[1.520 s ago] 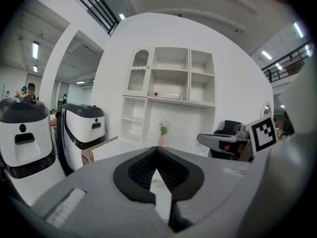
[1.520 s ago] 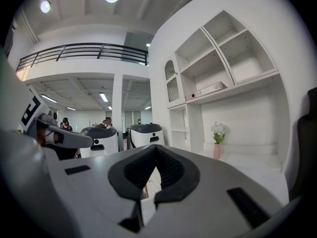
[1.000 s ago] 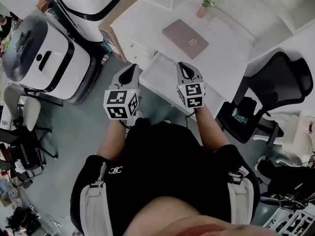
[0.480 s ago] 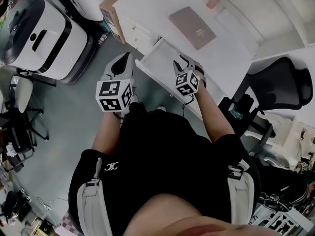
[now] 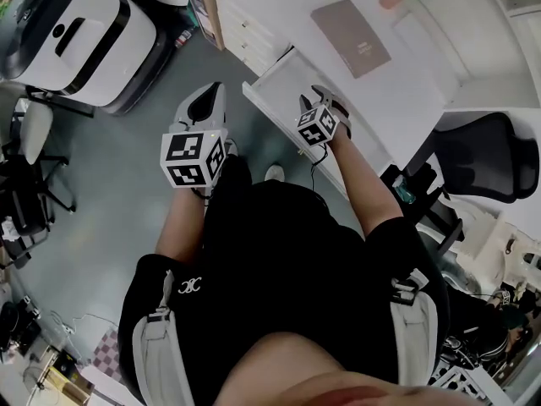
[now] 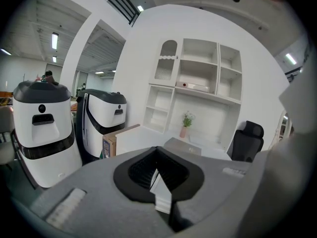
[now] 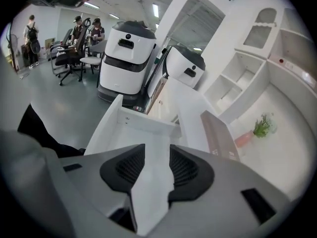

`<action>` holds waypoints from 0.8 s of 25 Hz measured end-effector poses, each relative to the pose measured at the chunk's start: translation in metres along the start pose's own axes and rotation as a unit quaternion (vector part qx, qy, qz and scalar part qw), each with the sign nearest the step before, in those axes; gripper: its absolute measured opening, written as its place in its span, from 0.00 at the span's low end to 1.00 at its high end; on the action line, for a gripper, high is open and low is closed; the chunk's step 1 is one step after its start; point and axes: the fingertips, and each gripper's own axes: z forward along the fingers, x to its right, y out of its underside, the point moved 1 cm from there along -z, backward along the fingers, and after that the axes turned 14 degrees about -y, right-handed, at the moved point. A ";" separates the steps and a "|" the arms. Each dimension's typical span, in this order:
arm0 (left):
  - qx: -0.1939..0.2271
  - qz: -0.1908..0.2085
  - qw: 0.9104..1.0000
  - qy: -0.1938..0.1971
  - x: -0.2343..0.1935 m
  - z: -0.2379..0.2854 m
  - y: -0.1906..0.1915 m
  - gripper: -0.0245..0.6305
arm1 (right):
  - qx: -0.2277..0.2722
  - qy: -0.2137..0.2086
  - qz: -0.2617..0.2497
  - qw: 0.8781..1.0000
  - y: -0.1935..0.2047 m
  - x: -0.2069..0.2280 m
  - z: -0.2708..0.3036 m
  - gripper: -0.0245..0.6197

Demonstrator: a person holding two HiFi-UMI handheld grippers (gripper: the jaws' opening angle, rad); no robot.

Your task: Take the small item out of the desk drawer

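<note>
Over the front edge of the one open drawer (image 5: 286,81), the right gripper (image 5: 322,100) hangs with jaws opening and nothing between them. The left gripper (image 5: 210,100), jaws together and empty, is off the drawer's left corner. The small item cannot be made out. One book (image 5: 350,25) lies on the desk (image 5: 406,100).

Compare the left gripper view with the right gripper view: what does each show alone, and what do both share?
Left gripper view only: the black office chair beside the desk, and the left hand-held gripper, jaws together. Right gripper view only: the white inside of the open drawer, no small item visible in it, and the right hand-held gripper, jaws opening with nothing between them. Both: the white desk, the brown book-like item, the potted plant, the wall shelves and two white machines.
</note>
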 end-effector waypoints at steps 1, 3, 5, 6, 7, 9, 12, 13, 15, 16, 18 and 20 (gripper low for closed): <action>-0.003 -0.001 1.000 -0.002 -0.003 0.001 0.002 0.06 | -0.004 0.000 0.009 1.000 0.002 0.000 0.006 0.26; -0.008 -0.002 1.000 -0.006 -0.010 0.002 0.006 0.06 | -0.003 0.004 0.038 0.999 0.006 0.002 0.017 0.26; -0.014 -0.001 1.000 -0.009 -0.016 0.004 0.009 0.06 | 0.007 0.015 0.079 0.997 0.009 0.008 0.024 0.26; -0.017 -0.001 1.000 -0.010 -0.019 0.005 0.011 0.06 | 0.013 0.022 0.102 0.994 0.010 0.013 0.027 0.26; -0.021 -0.001 1.000 -0.011 -0.022 0.008 0.012 0.06 | 0.019 0.030 0.124 0.992 0.011 0.017 0.030 0.26; -0.028 0.000 1.000 -0.012 -0.029 0.013 0.014 0.06 | 0.029 0.043 0.170 0.984 0.013 0.026 0.037 0.26; -0.037 0.003 0.999 -0.011 -0.037 0.022 0.016 0.06 | 0.045 0.065 0.235 0.969 0.018 0.037 0.046 0.28; -0.039 0.005 0.999 -0.011 -0.040 0.026 0.017 0.06 | 0.050 0.073 0.257 0.962 0.020 0.041 0.050 0.28; -0.046 0.007 0.999 -0.010 -0.046 0.034 0.020 0.06 | 0.060 0.088 0.304 0.947 0.026 0.049 0.060 0.29; -0.049 0.008 0.999 -0.009 -0.049 0.038 0.022 0.06 | 0.065 0.093 0.326 0.938 0.028 0.052 0.067 0.29; -0.059 0.010 0.998 -0.007 -0.053 0.047 0.026 0.06 | 0.070 0.098 0.363 0.924 0.034 0.057 0.080 0.29; -0.069 0.014 0.998 -0.003 -0.057 0.054 0.031 0.06 | 0.068 0.106 0.386 0.914 0.039 0.061 0.090 0.29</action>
